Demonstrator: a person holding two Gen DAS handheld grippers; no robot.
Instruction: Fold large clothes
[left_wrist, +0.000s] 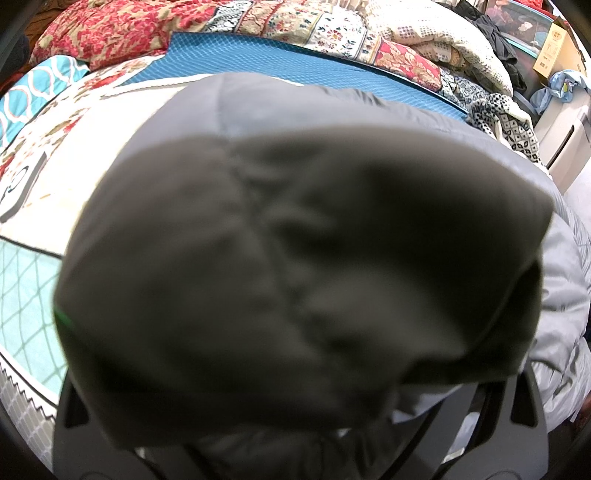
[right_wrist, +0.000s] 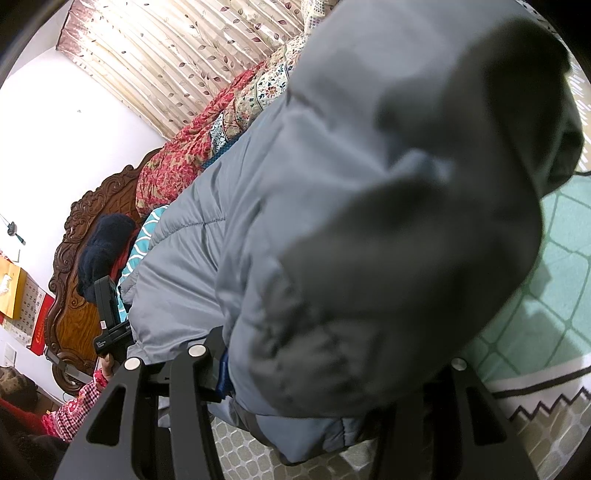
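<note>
Left tool (left_wrist: 295, 424) buried under cloth (fingers hidden); right tool (right_wrist: 314, 387) likewise, state unclear.

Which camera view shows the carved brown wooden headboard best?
The right wrist view: the carved brown wooden headboard stands at its left side, partly behind the grey padded jacket. The left wrist view does not show it.

Carved wooden headboard (right_wrist: 79, 295), leaf-print curtain (right_wrist: 177, 62)

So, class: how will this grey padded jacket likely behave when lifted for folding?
The grey padded jacket probably flops: it drapes over both grippers. Its quilted, puffy panels suggest it is light for its bulk. The smooth shell may slip.
</note>
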